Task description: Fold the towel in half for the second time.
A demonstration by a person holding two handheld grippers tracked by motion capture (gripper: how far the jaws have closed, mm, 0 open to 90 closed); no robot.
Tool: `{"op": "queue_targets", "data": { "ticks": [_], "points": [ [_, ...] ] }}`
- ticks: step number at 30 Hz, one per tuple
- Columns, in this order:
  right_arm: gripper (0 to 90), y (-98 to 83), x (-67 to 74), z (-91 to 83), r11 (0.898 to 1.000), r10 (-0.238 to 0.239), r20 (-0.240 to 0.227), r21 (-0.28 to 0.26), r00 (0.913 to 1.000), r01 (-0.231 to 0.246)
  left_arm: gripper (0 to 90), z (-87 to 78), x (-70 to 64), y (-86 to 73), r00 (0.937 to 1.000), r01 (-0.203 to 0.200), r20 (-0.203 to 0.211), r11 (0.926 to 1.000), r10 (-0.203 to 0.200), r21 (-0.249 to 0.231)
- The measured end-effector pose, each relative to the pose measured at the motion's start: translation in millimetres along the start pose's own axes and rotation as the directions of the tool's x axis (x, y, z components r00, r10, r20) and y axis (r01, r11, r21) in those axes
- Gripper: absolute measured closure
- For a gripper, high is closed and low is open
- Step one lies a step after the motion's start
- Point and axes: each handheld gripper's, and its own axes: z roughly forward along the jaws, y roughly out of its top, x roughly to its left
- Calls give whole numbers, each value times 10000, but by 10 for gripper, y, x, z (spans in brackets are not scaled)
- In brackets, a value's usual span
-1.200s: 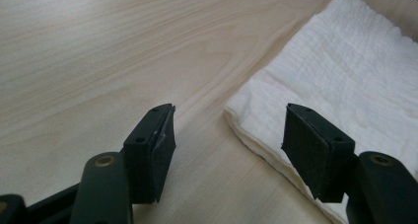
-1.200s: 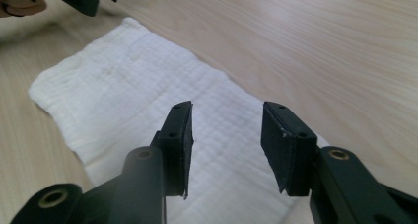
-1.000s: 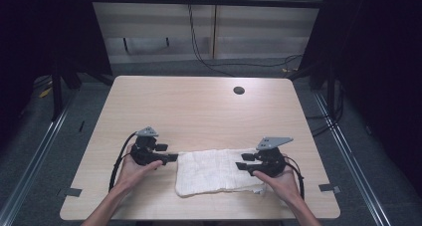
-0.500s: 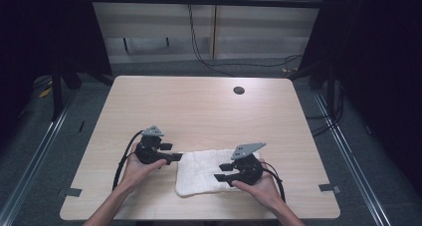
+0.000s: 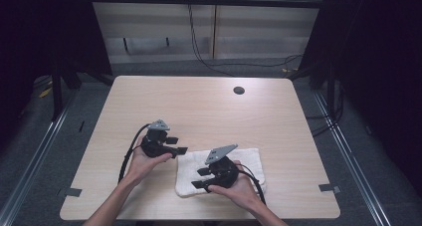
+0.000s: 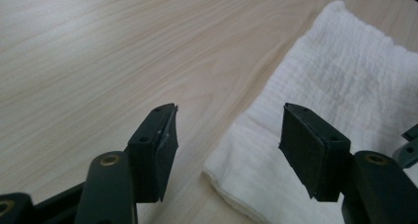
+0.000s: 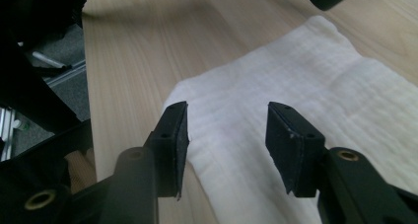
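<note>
Right gripper [image 5: 199,177] moved left over white towel [image 5: 249,159], jaws widening, empty; left gripper [image 5: 178,145] spread, narrowing; light wood table [image 5: 199,106].

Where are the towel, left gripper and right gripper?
towel [image 5: 249,159], high view, bare far right part.
left gripper [image 6: 227,135], left gripper view, midway between its open fingertips.
right gripper [image 7: 227,123], right gripper view, midway between its open fingertips.

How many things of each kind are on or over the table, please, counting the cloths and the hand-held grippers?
White folded cloth: 1
Black hand-held grippers: 2, the left gripper and the right gripper
Total: 3
</note>
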Motion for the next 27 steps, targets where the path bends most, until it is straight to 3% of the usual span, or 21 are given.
{"op": "queue_targets", "data": {
  "ticks": [6,10,12,14,15,19,22,24,27],
  "points": [
    [495,116,89,283,9995,-231,-219,212,9995,236,375,-46,24,-41,9999,146,-58,9999,-145,12],
    [518,152,135,420,9996,-129,-384,263,9992,139,370,-78,58,-51,9996,201,-193,9998,-201,-31],
    [518,172,152,451,9987,-309,-260,406,9992,319,366,-86,83,-55,9992,322,-221,9994,-324,-107],
    [530,182,158,479,9985,-76,-608,545,9981,109,363,-91,105,-65,9990,383,-229,9992,-386,-104],
    [532,184,173,490,9972,-346,-364,657,9987,369,363,-92,110,-69,9989,389,-262,9992,-392,-105],
    [528,179,195,533,9972,-453,-308,576,9985,470,346,-120,120,-71,9988,388,-284,9987,-398,-322],
    [483,165,219,588,9917,-816,-131,990,9966,825,339,-152,114,-78,9989,302,-336,9988,-315,-394],
    [461,150,242,590,9911,-934,-79,941,9956,937,340,-166,119,-89,9991,293,-311,9988,-305,-393],
    [463,134,235,571,9885,-1080,-404,1016,9933,1116,342,-168,141,-100,9987,437,-256,9981,-448,-432]
  ]
}}
